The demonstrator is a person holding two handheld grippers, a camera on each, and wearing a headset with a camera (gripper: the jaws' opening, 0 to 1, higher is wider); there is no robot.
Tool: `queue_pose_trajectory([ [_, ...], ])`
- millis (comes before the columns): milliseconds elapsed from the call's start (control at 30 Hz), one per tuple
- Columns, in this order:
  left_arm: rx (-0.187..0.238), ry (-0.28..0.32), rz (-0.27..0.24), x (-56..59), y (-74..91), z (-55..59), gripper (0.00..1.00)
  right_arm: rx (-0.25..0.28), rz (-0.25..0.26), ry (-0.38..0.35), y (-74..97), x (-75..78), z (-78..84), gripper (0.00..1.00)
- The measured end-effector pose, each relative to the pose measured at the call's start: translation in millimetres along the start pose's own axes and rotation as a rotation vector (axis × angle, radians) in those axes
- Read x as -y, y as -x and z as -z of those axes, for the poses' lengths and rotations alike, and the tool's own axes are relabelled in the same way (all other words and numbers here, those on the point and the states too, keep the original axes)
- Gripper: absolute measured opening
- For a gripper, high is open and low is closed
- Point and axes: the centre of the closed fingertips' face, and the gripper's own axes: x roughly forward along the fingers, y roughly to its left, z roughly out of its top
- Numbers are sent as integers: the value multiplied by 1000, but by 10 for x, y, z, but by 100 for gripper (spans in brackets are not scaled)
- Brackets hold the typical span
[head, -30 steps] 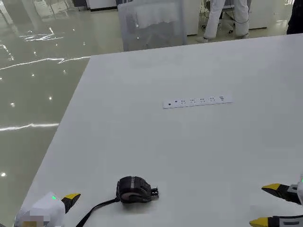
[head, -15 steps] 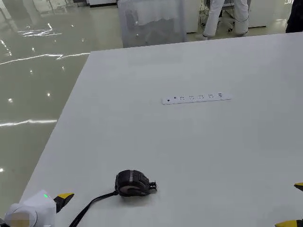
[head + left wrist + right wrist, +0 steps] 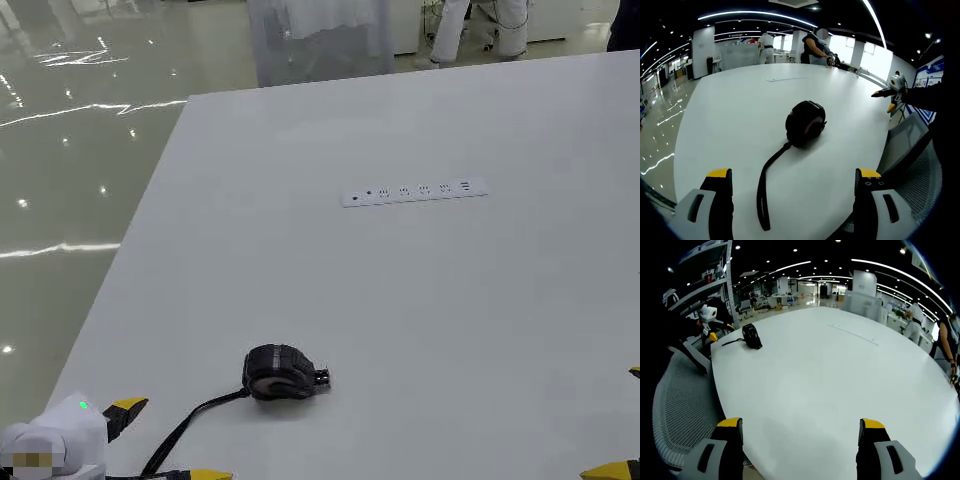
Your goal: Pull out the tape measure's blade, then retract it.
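Left gripper view: tape measure (image 3: 806, 122) lies straight ahead of my spread left gripper (image 3: 793, 173); my spread right gripper (image 3: 800, 423) is farther off.

The scene is bright and evenly lit by ceiling lights (image 3: 790, 265) in long strips and spots. The polished floor (image 3: 60, 150) throws back streaks and dots of glare, while the white table (image 3: 400, 300) stays matte, with only a faint soft shadow under the tape measure (image 3: 278, 372). Both gripper views bend strongly toward their edges; the head view is sharp.
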Motion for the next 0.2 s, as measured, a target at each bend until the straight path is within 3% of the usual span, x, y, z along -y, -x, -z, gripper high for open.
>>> queue_pose_trajectory([
  [200,-11,-12,-7,0,1,4,99,11,6,-4,30,21,-1,99],
])
